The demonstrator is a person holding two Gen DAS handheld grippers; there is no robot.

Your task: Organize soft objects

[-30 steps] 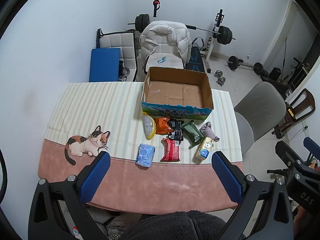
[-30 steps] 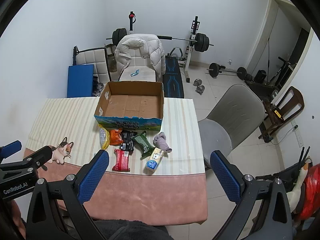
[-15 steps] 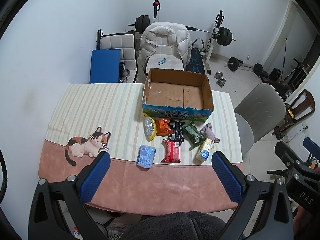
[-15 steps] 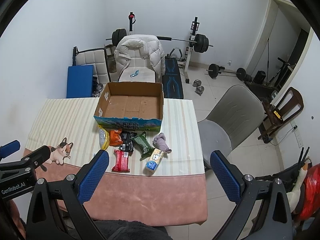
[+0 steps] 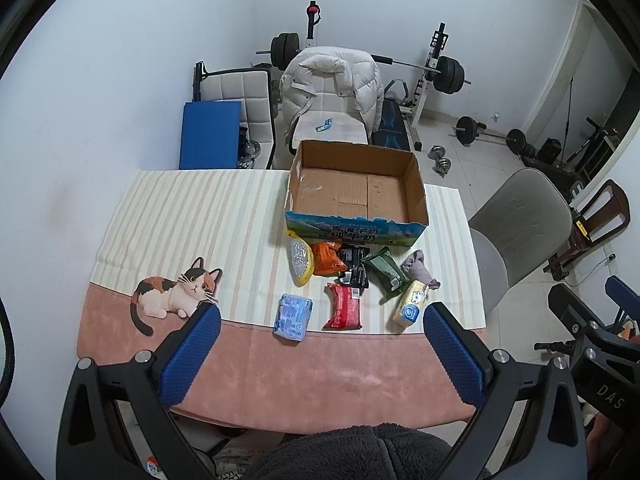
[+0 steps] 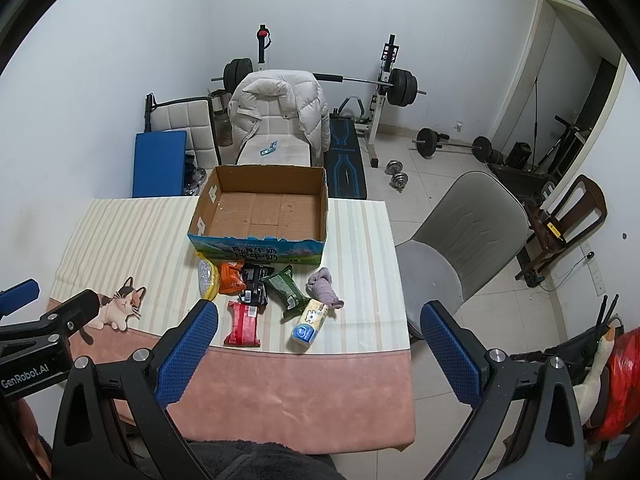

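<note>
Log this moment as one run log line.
stage: before first pick | left tongs: open, above table edge | right tongs: open, empty | cardboard box: empty | soft packs: on tablecloth beside box

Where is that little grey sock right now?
The grey sock lies on the striped tablecloth, at the right end of the packets, just past the cardboard box and touching the yellow tissue pack.
</note>
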